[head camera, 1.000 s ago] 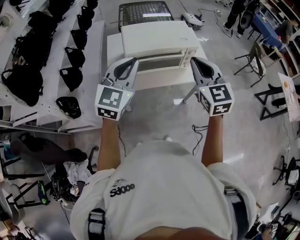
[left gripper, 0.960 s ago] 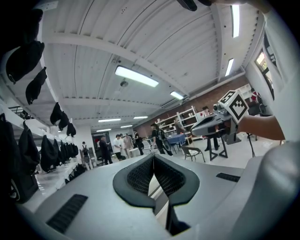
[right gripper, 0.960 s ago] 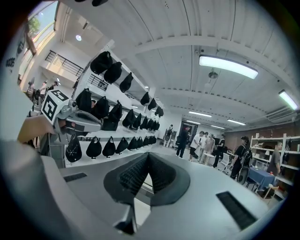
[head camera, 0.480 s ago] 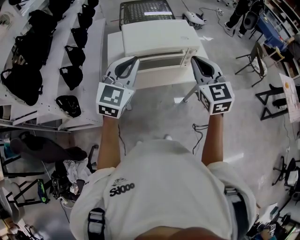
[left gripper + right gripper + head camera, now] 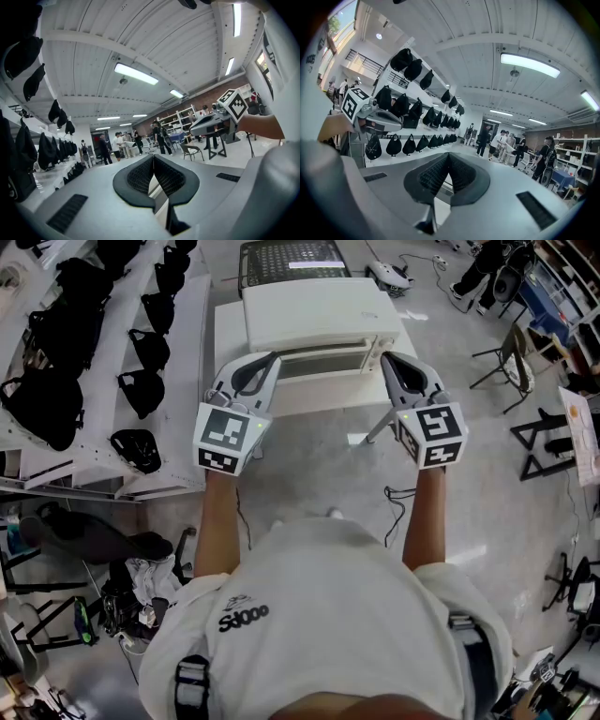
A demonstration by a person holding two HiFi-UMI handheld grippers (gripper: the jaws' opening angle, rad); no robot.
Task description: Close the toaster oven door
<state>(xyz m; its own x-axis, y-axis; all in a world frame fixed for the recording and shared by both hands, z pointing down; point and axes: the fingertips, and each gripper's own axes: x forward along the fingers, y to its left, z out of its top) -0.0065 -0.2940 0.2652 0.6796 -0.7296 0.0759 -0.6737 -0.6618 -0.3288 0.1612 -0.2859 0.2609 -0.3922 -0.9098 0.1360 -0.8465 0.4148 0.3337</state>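
Toaster oven (image 5: 314, 320) on table (image 5: 228, 341); rack (image 5: 286, 263) behind

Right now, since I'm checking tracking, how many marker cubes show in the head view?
2. One marker cube rides the left gripper by the toaster oven's left front; the other rides the right gripper by its right front. None seems hidden.

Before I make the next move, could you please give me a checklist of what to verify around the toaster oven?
1. Left gripper jaws together, nothing between them: ok.
2. Right gripper jaws together, nothing between them: ok.
3. Grippers flank the front of the toaster oven, one at each side: ok.
4. Toaster oven door fully closed: cannot tell from this steep angle.
5. Either gripper touching the door: cannot tell.
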